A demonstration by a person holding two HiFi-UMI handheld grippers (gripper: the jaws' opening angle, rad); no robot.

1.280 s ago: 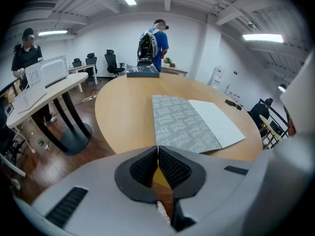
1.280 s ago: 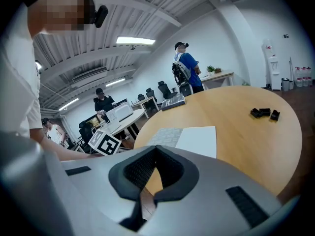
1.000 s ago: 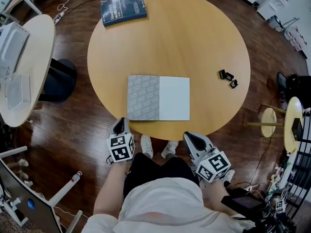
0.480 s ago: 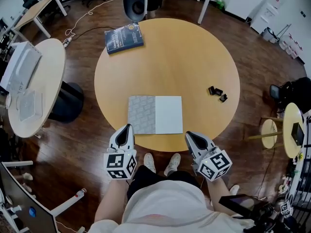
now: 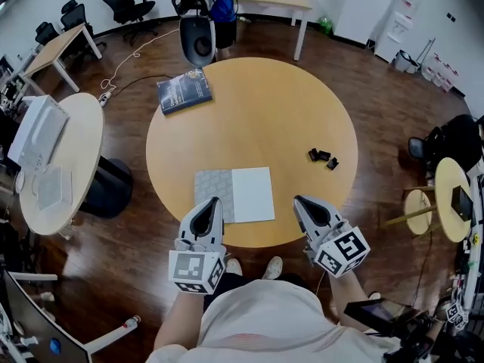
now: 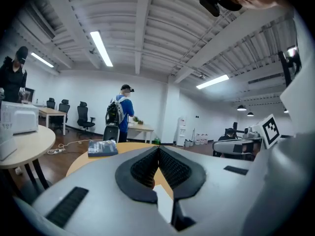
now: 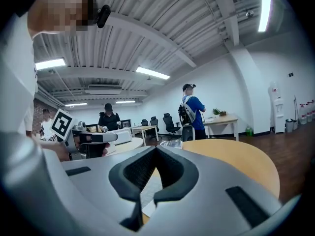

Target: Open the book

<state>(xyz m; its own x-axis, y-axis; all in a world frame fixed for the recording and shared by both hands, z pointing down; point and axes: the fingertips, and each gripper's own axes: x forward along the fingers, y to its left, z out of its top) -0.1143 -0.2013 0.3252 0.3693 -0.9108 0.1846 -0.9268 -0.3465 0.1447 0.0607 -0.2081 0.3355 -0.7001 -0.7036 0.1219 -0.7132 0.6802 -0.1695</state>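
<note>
- On the worktop (image 5: 272, 112), the book (image 5: 234, 195) lies open; job looks done.
- We lift our left gripper (image 5: 213, 205) and right gripper (image 5: 300, 203) higher, both closed, empty.

Holds the left gripper (image 5: 214, 201) and the right gripper (image 5: 298, 200) side by side out in front, well apart, both pointing forward and nearly level. Has both pairs of jaws pressed together, gripping nothing.

Open office with dark wood floor (image 5: 393, 89)
Round side table (image 5: 83, 150) at left, black office chairs (image 5: 128, 2) beyond, strip lights (image 6: 101, 48) overhead.
</note>
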